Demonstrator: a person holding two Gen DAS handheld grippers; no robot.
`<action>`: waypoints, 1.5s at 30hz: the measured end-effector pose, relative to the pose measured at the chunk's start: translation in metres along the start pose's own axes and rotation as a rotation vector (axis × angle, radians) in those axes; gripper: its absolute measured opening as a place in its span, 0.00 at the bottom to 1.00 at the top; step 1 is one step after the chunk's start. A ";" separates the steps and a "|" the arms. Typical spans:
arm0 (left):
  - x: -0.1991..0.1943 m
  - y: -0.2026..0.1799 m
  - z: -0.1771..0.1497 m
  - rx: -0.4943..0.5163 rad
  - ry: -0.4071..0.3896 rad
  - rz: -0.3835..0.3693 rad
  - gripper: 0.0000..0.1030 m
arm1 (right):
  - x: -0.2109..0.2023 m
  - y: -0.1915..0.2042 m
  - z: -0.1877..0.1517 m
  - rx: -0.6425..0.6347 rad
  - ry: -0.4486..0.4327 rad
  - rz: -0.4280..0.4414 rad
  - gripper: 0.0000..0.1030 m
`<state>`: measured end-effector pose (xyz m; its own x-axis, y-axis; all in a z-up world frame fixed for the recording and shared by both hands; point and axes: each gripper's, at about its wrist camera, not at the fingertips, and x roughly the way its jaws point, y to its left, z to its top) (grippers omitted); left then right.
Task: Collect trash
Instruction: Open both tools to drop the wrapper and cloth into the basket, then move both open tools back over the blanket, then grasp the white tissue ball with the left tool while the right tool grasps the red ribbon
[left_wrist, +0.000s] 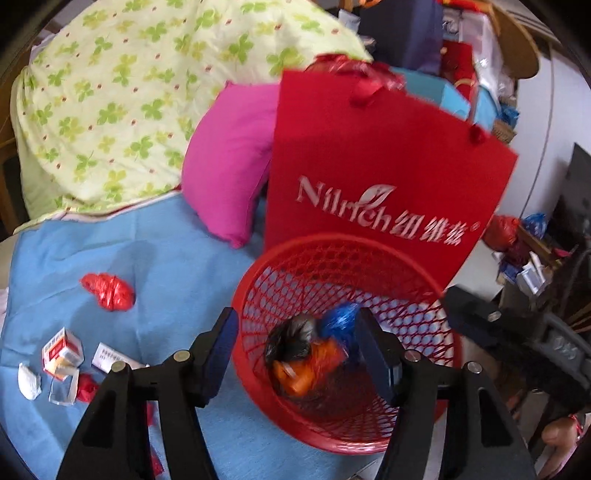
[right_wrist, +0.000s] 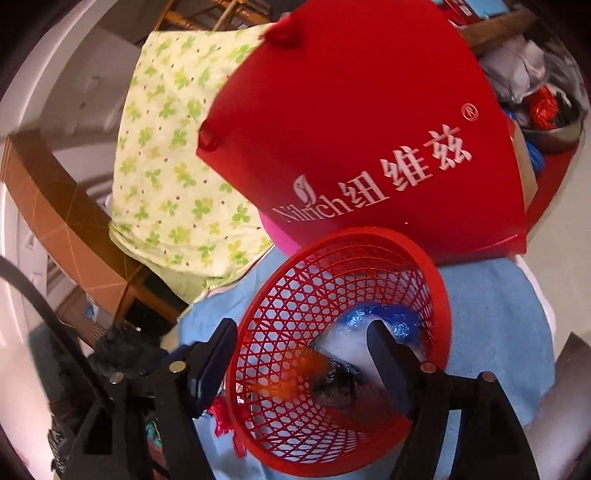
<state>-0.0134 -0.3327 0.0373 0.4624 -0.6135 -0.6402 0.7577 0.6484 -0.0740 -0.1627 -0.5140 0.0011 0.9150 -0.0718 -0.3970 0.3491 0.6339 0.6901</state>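
A red mesh basket (left_wrist: 332, 239) stands on the blue sheet and holds a black bag (left_wrist: 291, 339), a blue bag (left_wrist: 340, 317) and a blurred orange piece (left_wrist: 306, 373). My left gripper (left_wrist: 295, 321) hangs open over the basket's mouth with nothing pressed between its pads. My right gripper (right_wrist: 299, 332) is open over the same basket (right_wrist: 280, 321), where the orange piece (right_wrist: 295, 373) shows as a streak beside the black bag (right_wrist: 336, 384) and the blue bag (right_wrist: 384, 317). More trash lies left of the basket: a red plastic wad (left_wrist: 109, 291), a small carton (left_wrist: 61, 350), a white wad (left_wrist: 29, 380).
A tall red paper bag (left_wrist: 380, 166) with white lettering stands right behind the basket. A pink cushion (left_wrist: 229, 158) and a clover-print quilt (left_wrist: 129, 92) lie behind the blue sheet (left_wrist: 166, 266). Cluttered shelves and bags (left_wrist: 509, 229) fill the right side.
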 end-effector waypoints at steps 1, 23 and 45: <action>0.000 0.003 -0.004 -0.007 0.004 0.001 0.64 | -0.003 -0.003 0.000 -0.005 -0.014 -0.008 0.74; -0.148 0.210 -0.197 -0.274 0.091 0.489 0.64 | -0.003 0.152 -0.083 -0.323 0.109 0.260 0.74; -0.102 0.368 -0.166 -0.465 0.094 0.499 0.64 | 0.222 0.193 -0.222 -0.436 0.536 0.039 0.51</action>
<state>0.1416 0.0434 -0.0519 0.6470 -0.1629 -0.7449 0.1786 0.9821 -0.0596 0.0629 -0.2361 -0.0882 0.6601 0.2763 -0.6985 0.1024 0.8881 0.4481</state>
